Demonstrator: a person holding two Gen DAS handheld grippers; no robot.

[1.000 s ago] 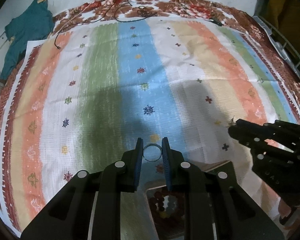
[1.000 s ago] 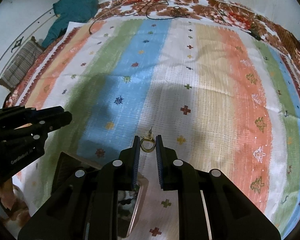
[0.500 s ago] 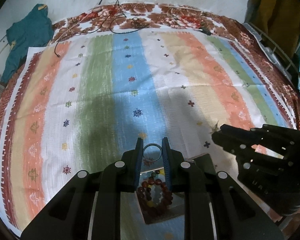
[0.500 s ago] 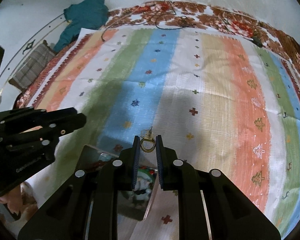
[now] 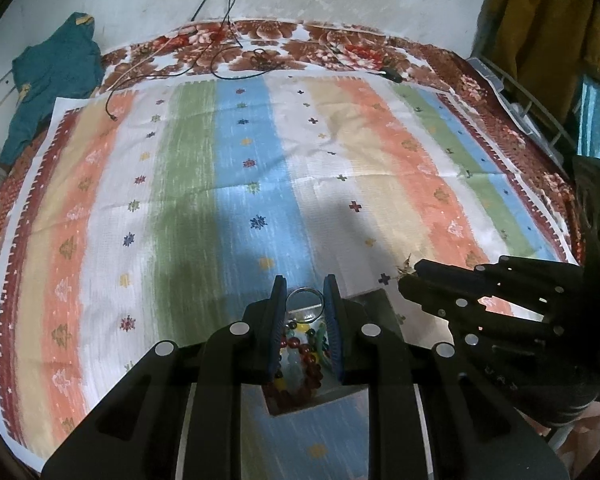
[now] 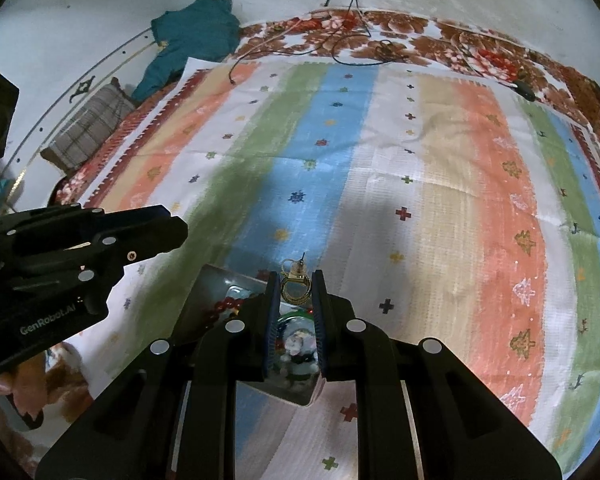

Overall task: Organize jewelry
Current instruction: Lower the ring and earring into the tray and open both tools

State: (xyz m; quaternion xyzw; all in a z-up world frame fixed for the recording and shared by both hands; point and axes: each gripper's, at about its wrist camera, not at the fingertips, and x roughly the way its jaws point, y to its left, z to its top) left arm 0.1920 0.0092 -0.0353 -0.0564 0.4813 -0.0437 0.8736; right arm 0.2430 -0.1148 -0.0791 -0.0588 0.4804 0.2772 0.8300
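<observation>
A striped cloth (image 5: 228,184) covers the flowered bedspread (image 5: 324,46) ahead of my claws, by a white wall. My left claw (image 5: 304,298) pinches a silver ring (image 5: 305,299); my right claw (image 6: 296,290) pinches a gold earring (image 6: 296,286). The box of beads (image 5: 300,360) sits beneath both.

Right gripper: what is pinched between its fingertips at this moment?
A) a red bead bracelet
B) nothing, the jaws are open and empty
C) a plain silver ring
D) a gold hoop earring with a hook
D. In the right wrist view the right gripper is closed on a gold hoop earring, its small hook pointing forward; the plain silver ring sits in the left gripper.
</observation>
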